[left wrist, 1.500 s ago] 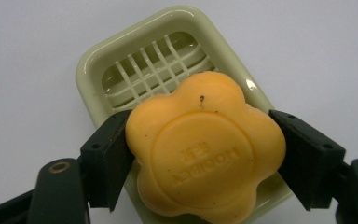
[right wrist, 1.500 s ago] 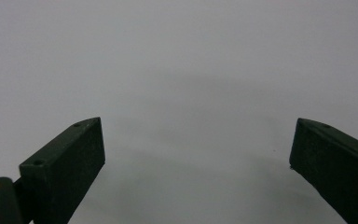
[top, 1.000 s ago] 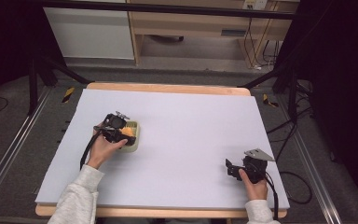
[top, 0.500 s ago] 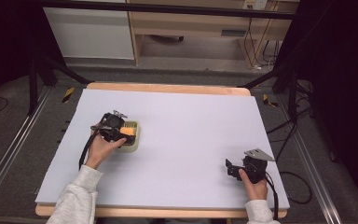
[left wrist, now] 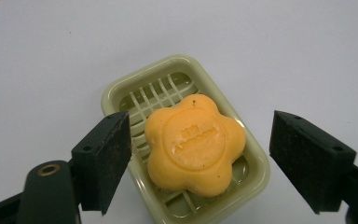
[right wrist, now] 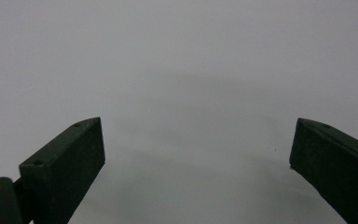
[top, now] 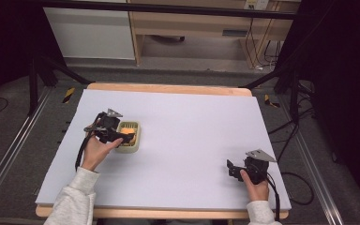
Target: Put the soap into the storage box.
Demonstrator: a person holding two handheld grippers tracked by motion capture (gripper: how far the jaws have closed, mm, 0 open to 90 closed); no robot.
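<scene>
Soap (left wrist: 195, 143): lying in green dish (left wrist: 249, 144), between left gripper (left wrist: 200, 158) jaws, untouched.
Left gripper: spread wide, holding nothing.
Right gripper (right wrist: 196, 163): wide open, empty, well right of dish.
Table (top: 192, 122): bare around dish.

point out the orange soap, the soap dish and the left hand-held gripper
orange soap (left wrist: 193, 144), left gripper view, on its stamped centre
soap dish (left wrist: 147, 73), left gripper view, on its far rim
left hand-held gripper (top: 122, 137), high view, midway between its fingertips
</scene>
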